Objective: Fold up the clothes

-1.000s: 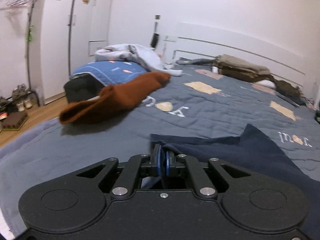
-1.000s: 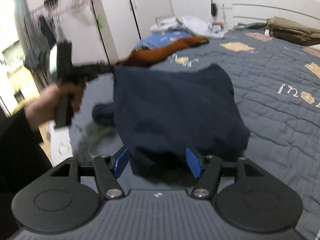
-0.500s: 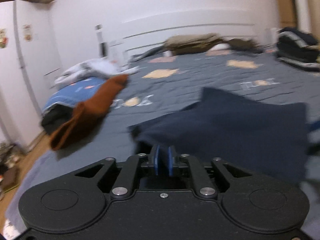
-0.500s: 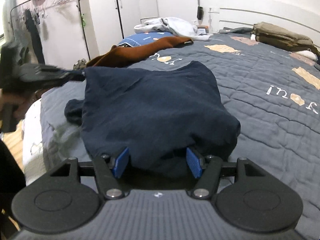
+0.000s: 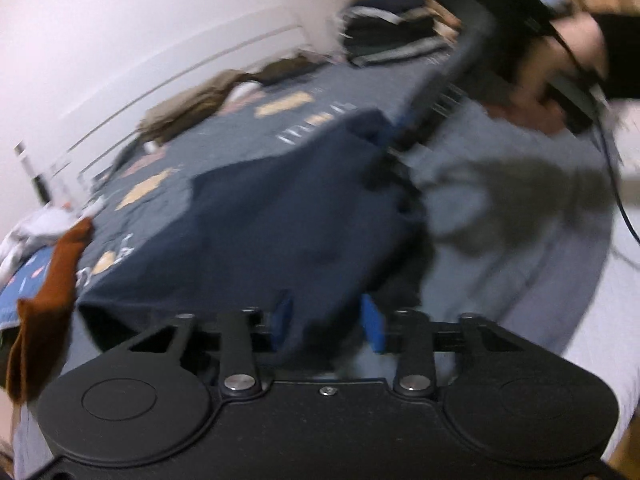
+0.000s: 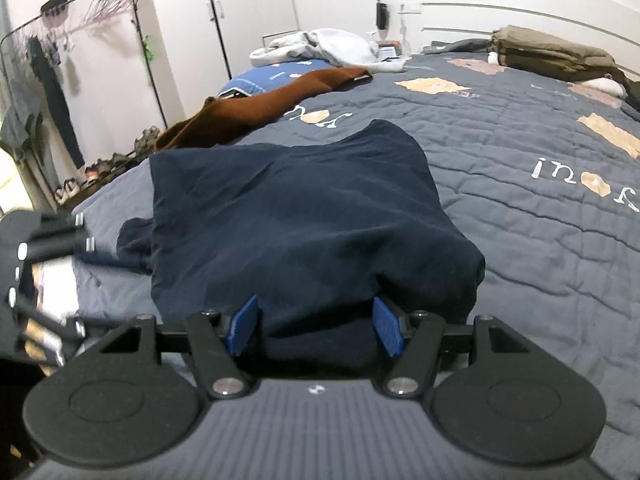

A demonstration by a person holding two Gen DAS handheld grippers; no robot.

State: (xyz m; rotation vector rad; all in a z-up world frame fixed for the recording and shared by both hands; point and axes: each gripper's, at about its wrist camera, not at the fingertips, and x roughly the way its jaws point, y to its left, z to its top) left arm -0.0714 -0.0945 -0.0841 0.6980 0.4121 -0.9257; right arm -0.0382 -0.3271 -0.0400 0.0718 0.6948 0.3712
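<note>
The bed (image 6: 520,152), under its grey quilt, is carrying the whole job, and most of the clothes on it are still waiting: a rust-brown garment (image 6: 256,108) is lying loose along the far left edge, a pale heap (image 6: 320,46) is sitting crumpled beyond it by the wall, while an olive stack (image 6: 548,50) near the headboard and a dark pile (image 5: 384,32) at the bed's far side are looking already folded, as far as the blur allows. The navy garment (image 6: 296,216) is lying near the bed's near edge, doubled over into a rough rectangle with a sleeve or corner still spilling out at its left side, so this piece seems to be midway through its folds, not finished. The right tongs (image 6: 316,326) are standing wide around the garment's near hem, the pads not visibly pressing on it. The left tongs (image 5: 328,326) have just been opening; navy cloth is lying between the parted pads, apparently let go.
</note>
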